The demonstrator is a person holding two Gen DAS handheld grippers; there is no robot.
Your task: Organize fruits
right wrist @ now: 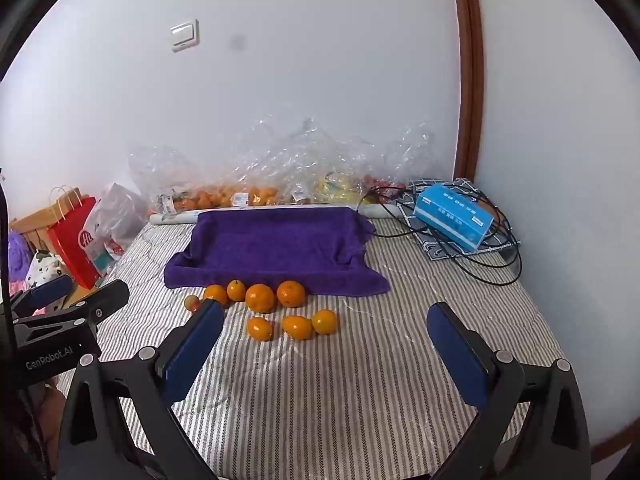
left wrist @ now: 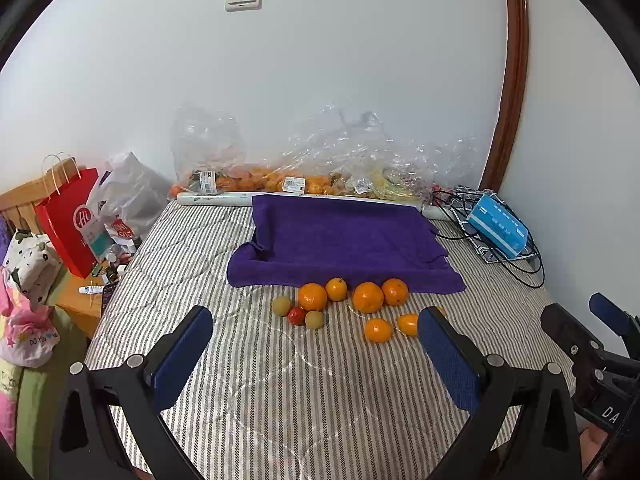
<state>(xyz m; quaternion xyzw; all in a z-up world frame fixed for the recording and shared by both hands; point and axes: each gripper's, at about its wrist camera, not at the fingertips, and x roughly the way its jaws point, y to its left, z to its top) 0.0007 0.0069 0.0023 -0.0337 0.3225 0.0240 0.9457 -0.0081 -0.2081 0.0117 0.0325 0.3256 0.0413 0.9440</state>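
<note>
Several loose fruits lie on the striped bed in front of a purple towel-lined tray (left wrist: 344,240) (right wrist: 276,244). A row of oranges (left wrist: 367,297) (right wrist: 260,298) sits against the towel's front edge. Smaller oval orange fruits (left wrist: 378,330) (right wrist: 297,327) lie nearer me. Two greenish fruits (left wrist: 282,305) and a small red one (left wrist: 297,315) sit at the left of the group. My left gripper (left wrist: 316,344) stands open above the bed, short of the fruit, nothing between its fingers. My right gripper (right wrist: 326,340) is open too, to the right of the left one, also empty.
Clear plastic bags of fruit (left wrist: 304,180) (right wrist: 256,192) line the wall behind the tray. A blue box (left wrist: 498,226) (right wrist: 452,216) on tangled black cables sits at the back right. A red paper bag (left wrist: 70,220) and clutter stand on a bedside stand to the left.
</note>
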